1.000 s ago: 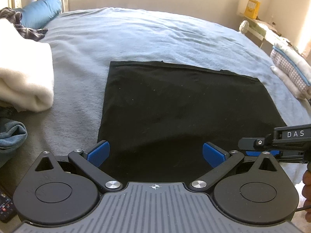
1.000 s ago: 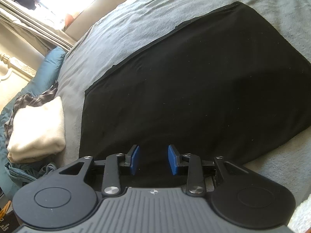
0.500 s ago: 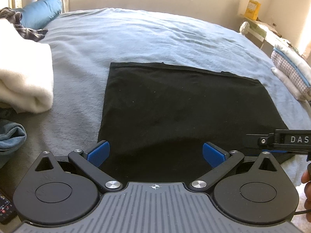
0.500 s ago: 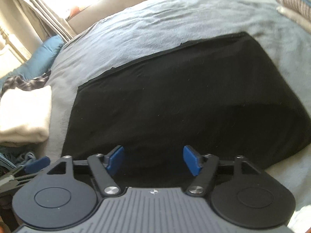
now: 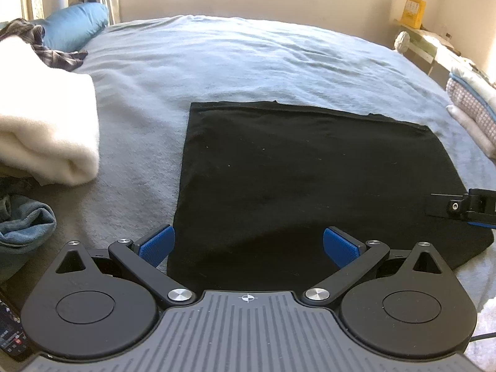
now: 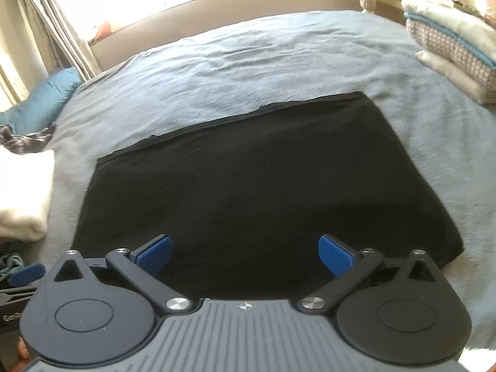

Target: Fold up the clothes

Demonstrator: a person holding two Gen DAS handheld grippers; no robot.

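Note:
A black garment [image 5: 303, 179] lies flat as a folded rectangle on the grey-blue bedspread [image 5: 248, 62]; the right wrist view shows the same black garment [image 6: 254, 179]. My left gripper [image 5: 248, 248] hovers open over its near edge, close to the near left corner, with nothing between the blue pads. My right gripper [image 6: 245, 252] is also open above the near edge, holding nothing. The right gripper's tip [image 5: 462, 206] pokes in at the far right of the left wrist view, over the garment's right side.
A folded white blanket [image 5: 46, 133] sits on the left over plaid cloth, with denim [image 5: 24, 226] nearer and a blue pillow [image 5: 74, 24] behind. Folded linens [image 6: 455, 40] are stacked at the right. A side table with a yellow box [image 5: 414, 11] stands beyond.
My right gripper has opened wide, swung level and drawn back toward the right. The left gripper stayed open and nearly still. The garment has not moved.

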